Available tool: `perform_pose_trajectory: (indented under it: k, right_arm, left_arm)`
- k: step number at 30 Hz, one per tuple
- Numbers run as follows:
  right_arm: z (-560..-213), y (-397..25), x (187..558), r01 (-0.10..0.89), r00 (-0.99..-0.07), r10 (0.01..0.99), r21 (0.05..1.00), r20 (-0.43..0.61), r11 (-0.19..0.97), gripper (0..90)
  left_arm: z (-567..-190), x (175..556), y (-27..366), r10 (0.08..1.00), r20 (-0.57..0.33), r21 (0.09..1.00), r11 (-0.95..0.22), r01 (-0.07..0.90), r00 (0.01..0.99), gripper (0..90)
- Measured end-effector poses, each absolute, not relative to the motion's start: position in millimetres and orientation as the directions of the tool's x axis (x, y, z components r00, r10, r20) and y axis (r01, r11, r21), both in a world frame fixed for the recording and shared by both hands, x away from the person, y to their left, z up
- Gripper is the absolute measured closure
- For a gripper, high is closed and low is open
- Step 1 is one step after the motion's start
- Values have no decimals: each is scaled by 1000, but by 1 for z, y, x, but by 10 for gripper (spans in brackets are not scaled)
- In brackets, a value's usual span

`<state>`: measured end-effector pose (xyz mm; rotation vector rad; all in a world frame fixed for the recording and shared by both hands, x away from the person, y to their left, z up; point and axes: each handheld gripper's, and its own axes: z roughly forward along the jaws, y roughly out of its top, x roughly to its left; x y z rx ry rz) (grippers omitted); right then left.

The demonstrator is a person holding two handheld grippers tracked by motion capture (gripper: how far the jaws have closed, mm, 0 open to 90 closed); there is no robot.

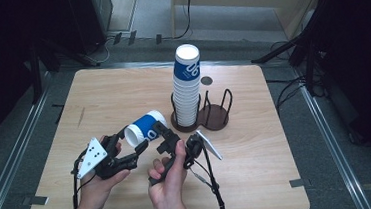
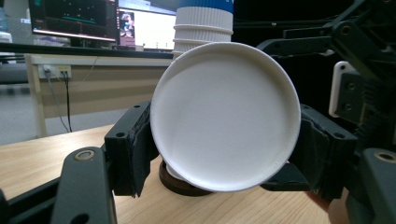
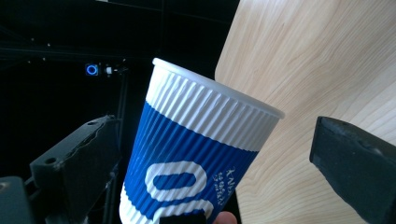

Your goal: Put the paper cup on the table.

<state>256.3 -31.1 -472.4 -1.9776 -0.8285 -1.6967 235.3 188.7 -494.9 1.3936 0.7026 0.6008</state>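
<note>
High view: left gripper (image 1: 137, 147) clamps cup (image 1: 146, 128) sideways beside cup stack (image 1: 187, 87), presenting it; right gripper (image 1: 162, 136) jaws stand spread, released.

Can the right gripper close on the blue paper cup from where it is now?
Probably yes: the right gripper stands open astride the blue paper cup, which the left gripper holds.

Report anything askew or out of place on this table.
One blue and white cup lies sideways in mid-air, pinched by the left tool, unlike the upright cup stack in its holder. Nothing looks spilled or damaged.
</note>
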Motion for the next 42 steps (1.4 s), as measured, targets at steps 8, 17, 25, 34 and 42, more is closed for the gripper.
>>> perform_pose_trajectory:
  k: [8, 17, 25, 34, 42]
  right_arm:
    - [-476, -30, 264, 680, 113, 112, 6, 987, -733, 8]
    - [-478, -24, 275, 698, 142, 61, -56, 988, -714, 8]
    - [-484, -22, 281, 722, 152, -3, -114, 988, -682, 18]
    - [-483, -24, 283, 724, 168, -7, -128, 986, -678, 141]
    - [-482, -24, 280, 710, 118, 3, -83, 993, -699, 207]
  left_arm:
    - [-496, 235, 186, 736, -82, 996, 87, 26, 672, 291]
    - [-495, 234, 185, 726, -81, 996, 89, 24, 683, 292]
    - [-494, 234, 187, 725, -89, 995, 98, 26, 683, 292]
    - [-494, 234, 187, 723, -91, 995, 93, 34, 685, 291]
    - [-493, 231, 191, 742, -138, 990, 111, 82, 657, 254]
